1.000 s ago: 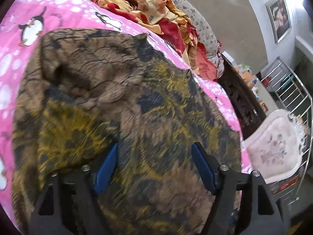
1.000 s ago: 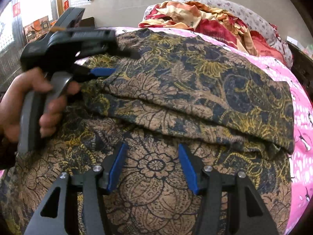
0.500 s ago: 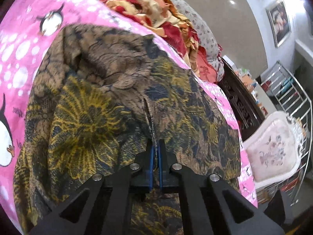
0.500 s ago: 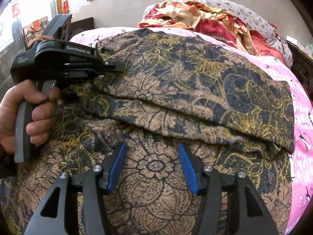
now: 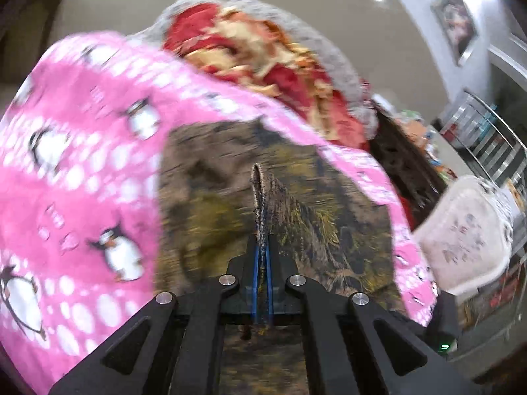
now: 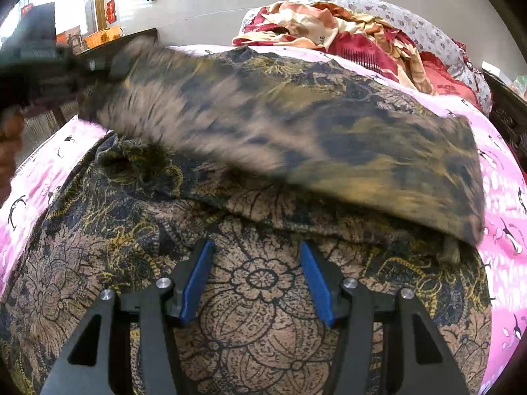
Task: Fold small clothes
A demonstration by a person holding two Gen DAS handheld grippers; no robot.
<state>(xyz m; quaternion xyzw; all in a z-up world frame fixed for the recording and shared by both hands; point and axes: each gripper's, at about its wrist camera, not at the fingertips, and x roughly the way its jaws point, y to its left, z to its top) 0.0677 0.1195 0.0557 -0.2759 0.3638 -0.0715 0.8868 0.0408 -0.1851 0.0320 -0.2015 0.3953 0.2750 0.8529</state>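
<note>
the brown, black and mustard floral-print cloth garment [image 6: 263, 296] lies spread over a pink penguin-print bedsheet [image 6: 504, 191], filling the middle and 6 o'clock part of the right wrist view. one flap of it is lifted and blurred, running from 10 o'clock across to 3 o'clock above the flat layer. the left gripper [image 5: 262, 263] has its blue-padded jaws pressed together on a thin folded edge of that garment [image 5: 260, 197], which sticks up from between the pads toward 12 o'clock in its own view; in the right wrist view this gripper [image 6: 98, 65] sits at 10 o'clock, dark and blurred, with a person's hand [image 6: 10, 138] at 9 o'clock. the right gripper [image 6: 255, 283] points down at the flat part of the garment, its blue pads [image 6: 197, 283] spread apart with printed fabric showing between them; whether the tips touch the cloth i cannot tell. at 12 to 1 o'clock a heap of red and cream patterned fabric [image 6: 346, 36] lies against a grey speckled pillow [image 6: 428, 33].
</note>
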